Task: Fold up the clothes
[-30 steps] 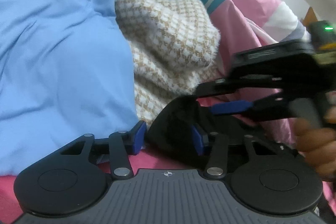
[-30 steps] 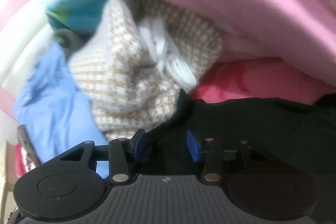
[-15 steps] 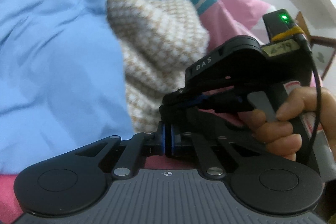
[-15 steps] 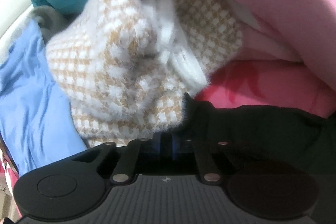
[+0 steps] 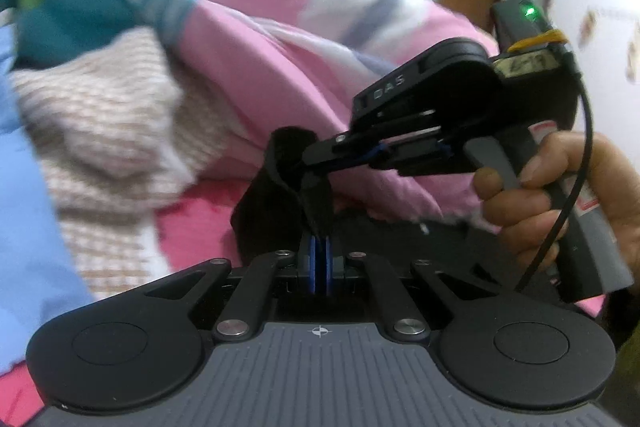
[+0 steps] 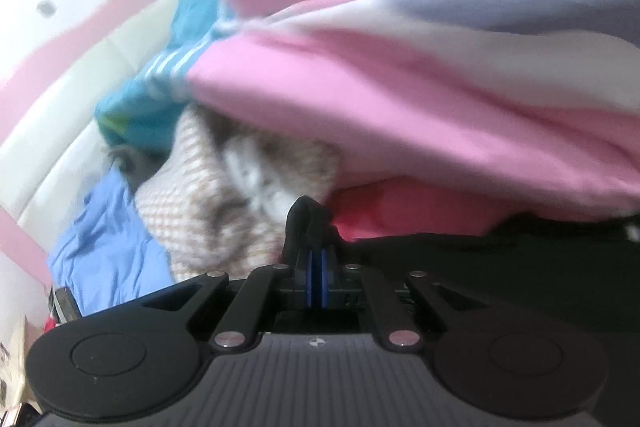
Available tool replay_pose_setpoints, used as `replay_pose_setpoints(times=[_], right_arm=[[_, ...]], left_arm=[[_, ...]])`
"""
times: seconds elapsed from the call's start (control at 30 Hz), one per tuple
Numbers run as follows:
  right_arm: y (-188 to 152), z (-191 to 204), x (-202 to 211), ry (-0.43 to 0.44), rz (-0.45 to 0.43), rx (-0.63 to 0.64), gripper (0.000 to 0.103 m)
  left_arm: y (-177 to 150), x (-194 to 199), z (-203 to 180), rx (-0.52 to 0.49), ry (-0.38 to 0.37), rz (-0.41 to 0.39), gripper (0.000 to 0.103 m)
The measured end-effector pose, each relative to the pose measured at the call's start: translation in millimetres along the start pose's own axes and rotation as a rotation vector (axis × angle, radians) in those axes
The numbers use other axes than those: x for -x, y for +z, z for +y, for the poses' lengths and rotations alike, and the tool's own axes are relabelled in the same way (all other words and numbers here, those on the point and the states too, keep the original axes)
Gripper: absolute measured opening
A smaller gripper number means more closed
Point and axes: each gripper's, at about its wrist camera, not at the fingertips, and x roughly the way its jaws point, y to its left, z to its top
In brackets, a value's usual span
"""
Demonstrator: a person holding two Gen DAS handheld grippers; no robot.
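Both grippers pinch the same black garment [image 5: 276, 203]. In the left wrist view the left gripper [image 5: 319, 259] sits bottom centre, blue pads pressed together w/ a strip of black cloth running up out of them. The right gripper [image 5: 316, 163] comes in from the right of the frame, held by a hand [image 5: 560, 195], tips narrowed onto a bunched corner of the cloth just above the left pads. The two grip points are v. close, nearly stacked.

In the right wrist view the right gripper's pads are together at bottom centre, a black fold [image 6: 308, 223] poking up out of them; the rest of the garment trails to the lower right of that frame, dark & slack.

Behind: checked knit [image 5: 112, 131] centre left, light blue cloth [image 5: 24, 207] far left, pink quilt [image 5: 280, 39] across the top.

Judgement: the held edge's long axis runs short betw. the grips; the bulk lies right & low, so the right hand is nearer to spread it.
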Motion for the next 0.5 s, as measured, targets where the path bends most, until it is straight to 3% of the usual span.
replay_pose_setpoints(times=[0.23,0.37,0.4,0.5], right_arm=[[-34.9,-91.9,42.3,0.038,-0.083,-0.199,0.003],[-64.9,-138.6,46.8,0.026,-0.099,-0.313,0.003],[-71.2,-149.3,45.6,0.022,-0.099,-0.344,0.004],[-86.1,-181.1,42.0,0.038,-0.085,-0.466,0.006]], left_arm=[[-15.0,-26.3,-43.8,-0.174,-0.026,0.095,0.002],[-30.1,-45.4,-54.7,-0.241,-0.043,0.242,0.005],[-30.3,-41.9,-52.7,-0.242,-0.044,0.243,0.005],[-29.2,-26.8,-45.1,-0.238,-0.053,0.222,0.02]])
